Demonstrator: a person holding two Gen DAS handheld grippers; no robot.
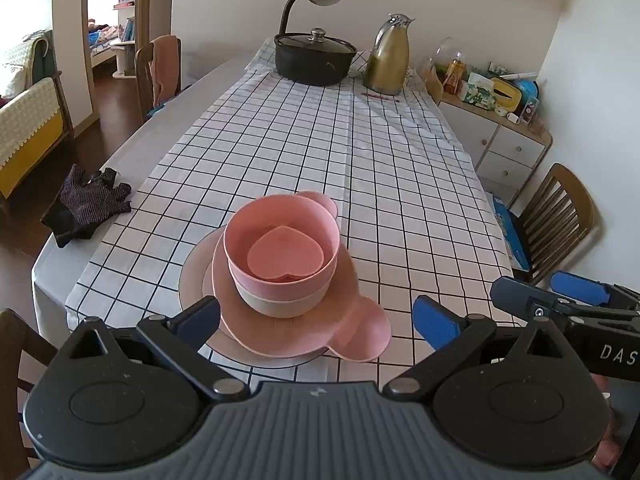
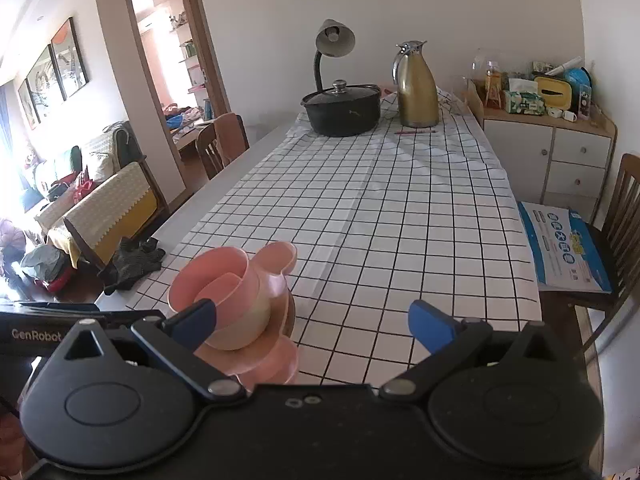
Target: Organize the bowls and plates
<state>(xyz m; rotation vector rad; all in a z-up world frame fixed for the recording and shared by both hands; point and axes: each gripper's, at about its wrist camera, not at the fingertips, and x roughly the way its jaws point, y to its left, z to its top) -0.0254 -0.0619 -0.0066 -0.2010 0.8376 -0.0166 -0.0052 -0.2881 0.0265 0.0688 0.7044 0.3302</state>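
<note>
On the black-grid white tablecloth (image 1: 360, 168), a pink heart-shaped dish (image 1: 285, 257) sits inside stacked pink and cream bowls (image 1: 280, 280) on pink eared plates (image 1: 348, 328), while the left gripper (image 1: 316, 320) and right gripper (image 2: 312, 322) hover spread wide, holding nothing.

Pink bowls (image 1: 280, 256) nested — atop stacked plates (image 1: 360, 332); upright

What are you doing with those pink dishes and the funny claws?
A person is tidying dishes with a claw tool in each hand. The dishes sit in one stack on the checked tablecloth: a pink bowl nested in a cream bowl, on a pink plate with ears, over a bigger round plate. The left gripper and right gripper are both open, holding nothing, just near the stack.
</note>
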